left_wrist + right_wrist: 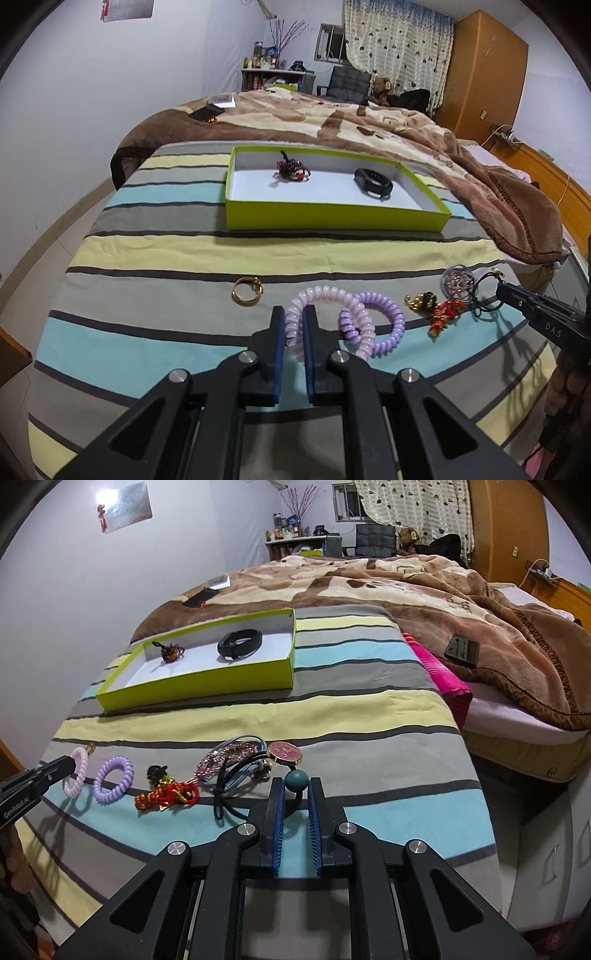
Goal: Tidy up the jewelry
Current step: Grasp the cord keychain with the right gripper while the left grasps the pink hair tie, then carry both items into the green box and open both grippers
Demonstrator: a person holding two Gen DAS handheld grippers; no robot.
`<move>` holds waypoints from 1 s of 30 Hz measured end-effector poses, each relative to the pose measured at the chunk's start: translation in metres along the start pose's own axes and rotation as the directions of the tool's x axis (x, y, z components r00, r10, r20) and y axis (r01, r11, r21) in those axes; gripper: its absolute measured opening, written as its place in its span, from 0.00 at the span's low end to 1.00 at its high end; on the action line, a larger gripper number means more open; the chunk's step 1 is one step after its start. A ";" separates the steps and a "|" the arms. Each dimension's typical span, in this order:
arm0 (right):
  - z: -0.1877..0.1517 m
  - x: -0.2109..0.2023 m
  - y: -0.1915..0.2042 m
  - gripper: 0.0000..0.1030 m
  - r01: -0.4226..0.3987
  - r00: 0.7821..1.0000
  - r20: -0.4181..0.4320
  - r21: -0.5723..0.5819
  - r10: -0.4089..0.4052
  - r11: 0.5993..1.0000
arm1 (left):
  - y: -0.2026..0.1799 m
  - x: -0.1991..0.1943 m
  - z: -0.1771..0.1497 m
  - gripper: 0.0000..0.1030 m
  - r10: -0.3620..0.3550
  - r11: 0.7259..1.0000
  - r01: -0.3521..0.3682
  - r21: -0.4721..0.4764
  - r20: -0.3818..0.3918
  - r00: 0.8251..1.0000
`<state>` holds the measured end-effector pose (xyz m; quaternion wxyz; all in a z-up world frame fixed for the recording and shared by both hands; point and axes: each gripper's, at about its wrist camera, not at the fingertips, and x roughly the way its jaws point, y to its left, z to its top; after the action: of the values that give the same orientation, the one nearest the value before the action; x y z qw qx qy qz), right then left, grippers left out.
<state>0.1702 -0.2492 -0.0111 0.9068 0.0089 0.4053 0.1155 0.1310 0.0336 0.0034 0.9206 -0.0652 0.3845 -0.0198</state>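
My left gripper (pixel 294 314) is shut on a pale pink spiral hair tie (pixel 325 295) that lies on the striped sheet; it also shows in the right wrist view (pixel 75 771). A purple spiral hair tie (pixel 384 325) overlaps it. My right gripper (pixel 295 786) is shut on a black elastic hair tie with a teal ball (pixel 296 780). A lime green tray (pixel 332 218) farther back holds a black watch band (pixel 373 181) and a beaded piece (pixel 291 170). A gold ring (pixel 246 291) lies left of the pink tie.
A red and gold beaded charm (pixel 166 795), a pink rhinestone piece (pixel 225 758), a pink round-faced watch (pixel 286 753) and a blue strap lie near my right gripper. A brown blanket (pixel 332 122) with a phone covers the far bed. The bed edge drops at right.
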 end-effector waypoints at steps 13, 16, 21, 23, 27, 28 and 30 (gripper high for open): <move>0.004 -0.030 0.006 0.12 -0.027 0.997 0.069 -0.001 0.027 1.000 | -0.005 -0.023 0.003 0.09 -0.038 0.999 0.038 0.007 0.044 0.998; 0.006 -0.034 0.010 0.12 -0.034 0.997 0.075 -0.007 0.035 0.999 | -0.008 -0.028 0.004 0.09 -0.046 0.999 0.045 0.013 0.054 0.997; 0.008 -0.039 0.015 0.12 -0.049 0.995 0.084 -0.017 0.051 0.999 | -0.011 -0.034 0.007 0.09 -0.054 0.998 0.053 0.024 0.070 0.996; 0.010 -0.040 0.019 0.12 -0.055 0.994 0.088 -0.022 0.057 0.998 | -0.013 -0.036 0.010 0.09 -0.057 0.998 0.055 0.032 0.074 0.996; 0.015 -0.041 0.025 0.12 -0.067 0.993 0.094 -0.033 0.070 0.997 | -0.015 -0.034 0.015 0.09 -0.056 0.998 0.053 0.045 0.079 0.995; 0.017 -0.042 0.026 0.12 -0.069 0.993 0.096 -0.037 0.073 0.997 | -0.015 -0.033 0.016 0.09 -0.057 0.997 0.053 0.047 0.079 0.995; 0.021 -0.041 0.029 0.12 -0.074 0.992 0.099 -0.046 0.078 0.996 | -0.017 -0.030 0.020 0.09 -0.056 0.997 0.051 0.055 0.081 0.995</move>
<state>0.1535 -0.2281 0.0361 0.9210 0.0110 0.3560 0.1580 0.1238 0.0217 0.0409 0.9362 -0.0522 0.3437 -0.0519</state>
